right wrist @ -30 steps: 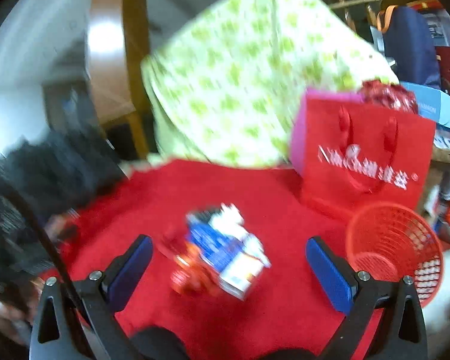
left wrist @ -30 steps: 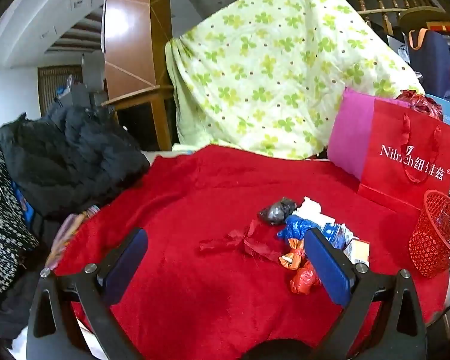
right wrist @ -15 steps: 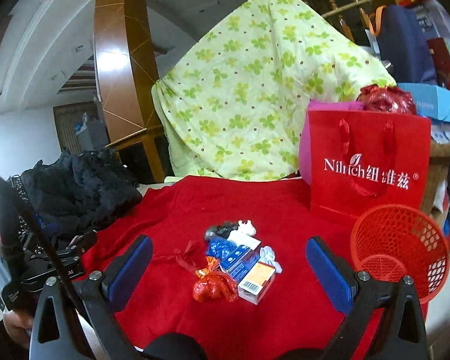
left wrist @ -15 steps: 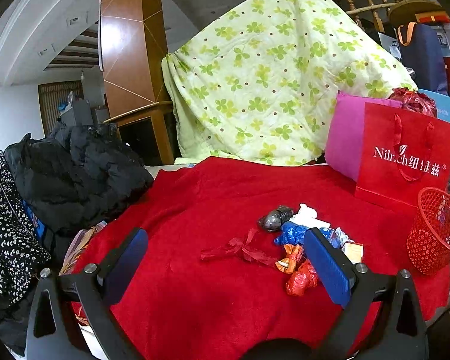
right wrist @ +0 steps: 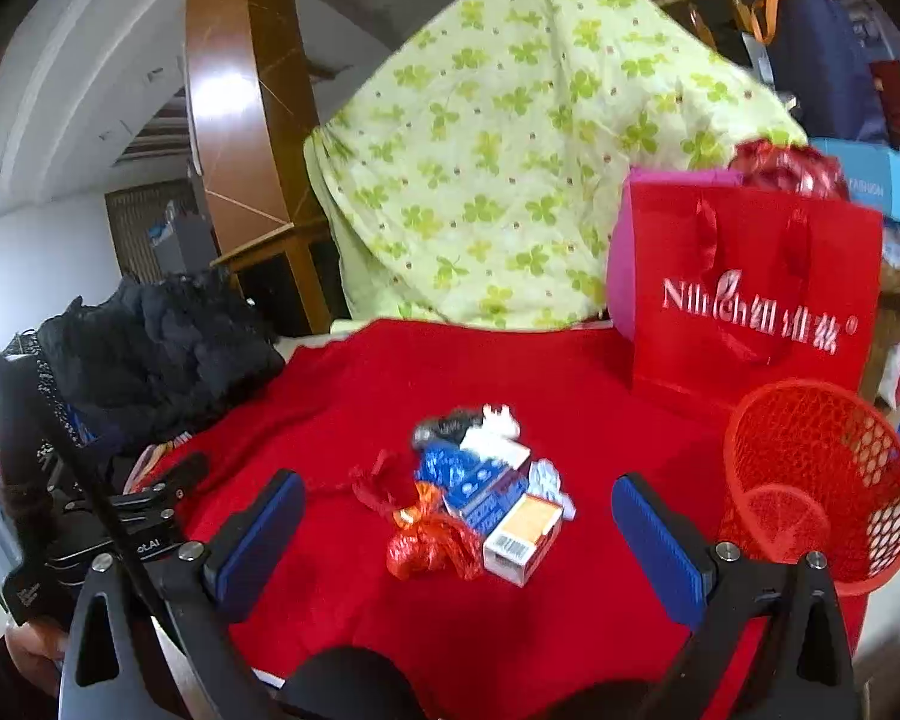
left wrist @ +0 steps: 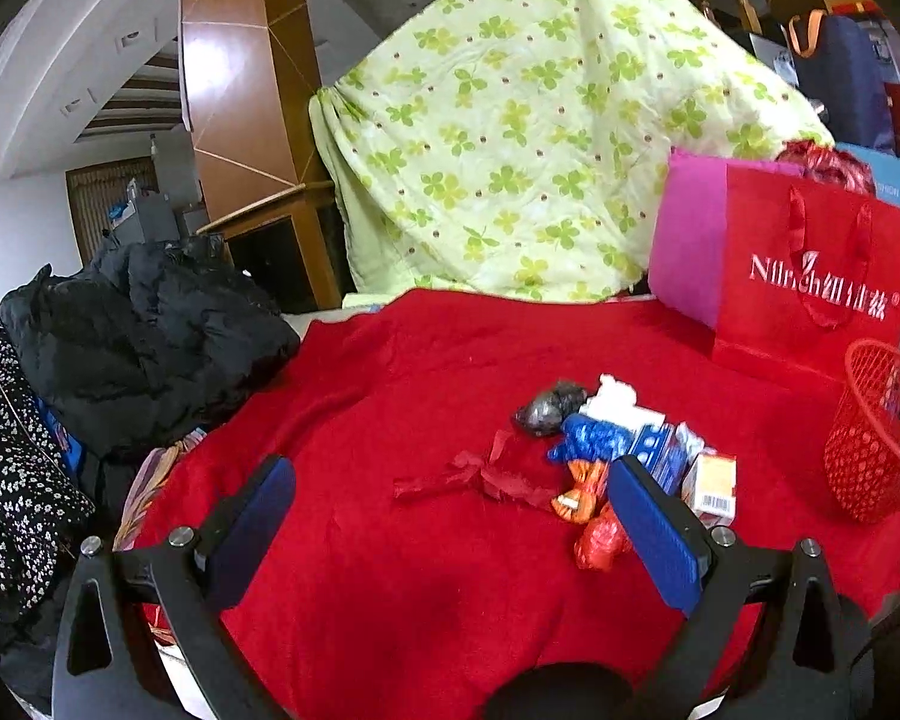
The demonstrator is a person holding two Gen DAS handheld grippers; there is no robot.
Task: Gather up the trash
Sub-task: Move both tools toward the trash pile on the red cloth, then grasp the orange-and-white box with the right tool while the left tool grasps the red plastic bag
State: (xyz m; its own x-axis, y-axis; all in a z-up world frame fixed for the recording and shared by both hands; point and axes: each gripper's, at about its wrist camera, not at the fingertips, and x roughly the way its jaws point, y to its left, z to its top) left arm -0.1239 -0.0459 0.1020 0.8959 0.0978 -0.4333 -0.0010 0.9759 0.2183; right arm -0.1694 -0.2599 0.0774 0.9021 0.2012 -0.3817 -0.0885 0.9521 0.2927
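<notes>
Lying heaped on the red-covered surface (right wrist: 570, 372), the trash pile (right wrist: 480, 498) is seen beside a red mesh basket (right wrist: 822, 480). Both the left gripper (left wrist: 450, 516) and right gripper (right wrist: 456, 522) are held above it, fingers spread wide apart and empty.

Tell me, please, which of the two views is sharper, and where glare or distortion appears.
Left wrist view: mostly sharp, the barcode on the small carton is readable; glare on the wooden pillar; fisheye bends the edges. Right wrist view: softer, with motion blur on the trash pile and the red gift bag; the same glare on the pillar.
</notes>
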